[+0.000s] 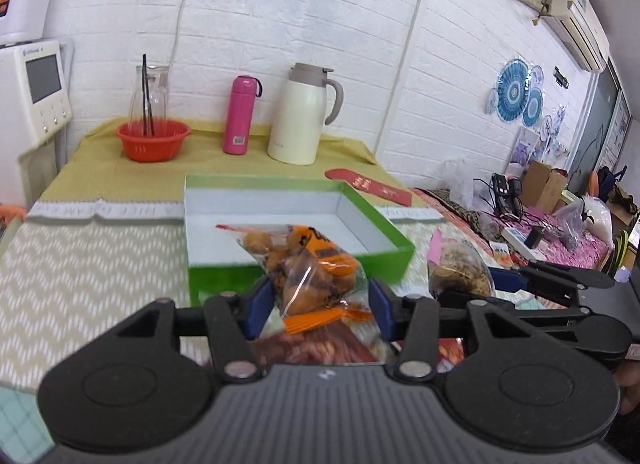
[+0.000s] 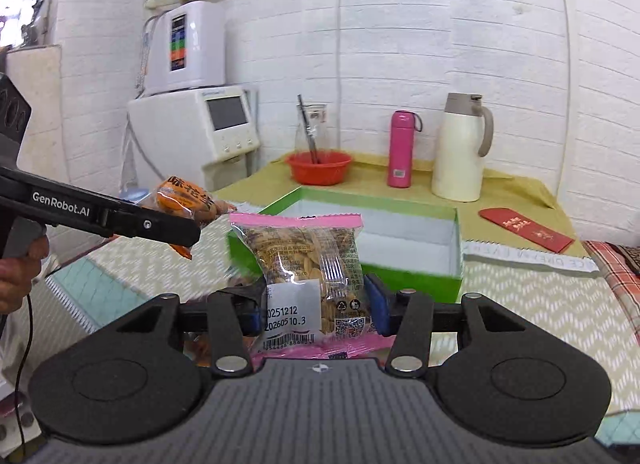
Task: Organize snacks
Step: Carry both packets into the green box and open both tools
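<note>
My left gripper (image 1: 320, 304) is shut on a clear bag of orange-brown snacks (image 1: 308, 264), held up just in front of the green box (image 1: 368, 208) with its white, bare inside. In the right wrist view my right gripper (image 2: 316, 304) is shut on a pink-edged packet of peanuts (image 2: 308, 260), raised before the same green box (image 2: 452, 284). The left gripper (image 2: 188, 232) with its orange bag (image 2: 184, 200) shows at the left there. The right gripper (image 1: 492, 284) and its packet (image 1: 460, 268) show at the right of the left wrist view.
At the back stand a red basin (image 1: 154, 140) with a glass jug, a pink bottle (image 1: 240, 116) and a cream thermos jug (image 1: 300, 116). A red envelope (image 1: 370, 186) lies right of the box. More red snack packets (image 1: 320, 348) lie under the left gripper. A white appliance (image 2: 192, 132) stands left.
</note>
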A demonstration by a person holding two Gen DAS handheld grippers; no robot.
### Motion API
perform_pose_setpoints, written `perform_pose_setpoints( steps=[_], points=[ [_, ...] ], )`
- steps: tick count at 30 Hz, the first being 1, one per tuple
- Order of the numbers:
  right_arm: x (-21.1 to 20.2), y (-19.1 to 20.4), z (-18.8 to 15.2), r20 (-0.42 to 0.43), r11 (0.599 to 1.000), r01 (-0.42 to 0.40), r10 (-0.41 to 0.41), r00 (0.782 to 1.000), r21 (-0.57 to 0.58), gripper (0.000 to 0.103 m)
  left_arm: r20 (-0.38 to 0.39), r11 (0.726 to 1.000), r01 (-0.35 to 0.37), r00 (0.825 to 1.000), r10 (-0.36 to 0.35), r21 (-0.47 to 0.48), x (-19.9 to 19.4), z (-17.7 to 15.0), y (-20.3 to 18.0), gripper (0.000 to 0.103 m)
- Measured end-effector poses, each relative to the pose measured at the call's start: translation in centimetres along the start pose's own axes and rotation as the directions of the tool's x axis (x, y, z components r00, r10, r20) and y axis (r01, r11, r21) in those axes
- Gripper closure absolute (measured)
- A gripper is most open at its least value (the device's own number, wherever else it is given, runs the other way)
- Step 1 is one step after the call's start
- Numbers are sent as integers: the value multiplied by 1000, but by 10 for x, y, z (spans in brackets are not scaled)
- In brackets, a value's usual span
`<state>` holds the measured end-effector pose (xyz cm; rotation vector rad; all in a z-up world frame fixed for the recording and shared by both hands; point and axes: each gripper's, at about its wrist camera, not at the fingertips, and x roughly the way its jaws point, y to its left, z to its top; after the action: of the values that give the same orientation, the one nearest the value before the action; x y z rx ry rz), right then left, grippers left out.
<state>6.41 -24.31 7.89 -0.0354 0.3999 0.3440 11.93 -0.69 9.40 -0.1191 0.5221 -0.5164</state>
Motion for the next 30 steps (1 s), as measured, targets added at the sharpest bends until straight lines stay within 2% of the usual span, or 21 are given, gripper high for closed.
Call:
perform_pose_setpoints(
  steps=[5,9,16,23,24,26,27,30],
  points=[
    [43,-25,22,-5,997,62,-62,998,36,21,-25,1000,-22,999,22,-14,50,35,16,53],
    [81,-45,31,-39,992,110,-108,993,66,21,-65,999,-34,997,32,-30,89,49,28,53],
    [136,-67,24,-140,984,160,-147,979,83,21,-159,996,-84,984,78,-29,146,54,48,53],
    [167,-70,25,-179,984,158,-141,974,86,20,-204,995,-93,975,86,-28,172,54,57,51],
    [172,-69,24,-184,986,150,-135,974,74,18,-189,994,-100,977,93,-31,173,55,58,33],
    [178,-65,20,-196,991,132,-125,973,23,4,-127,993,-103,987,95,-57,168,55,59,16],
    [178,-63,19,-192,991,134,-131,973,3,0,-103,992,-110,989,103,-65,164,56,58,1],
    [161,-58,20,-119,990,134,-138,983,-42,0,-58,990,-142,988,142,-10,153,59,51,2]
  ],
)
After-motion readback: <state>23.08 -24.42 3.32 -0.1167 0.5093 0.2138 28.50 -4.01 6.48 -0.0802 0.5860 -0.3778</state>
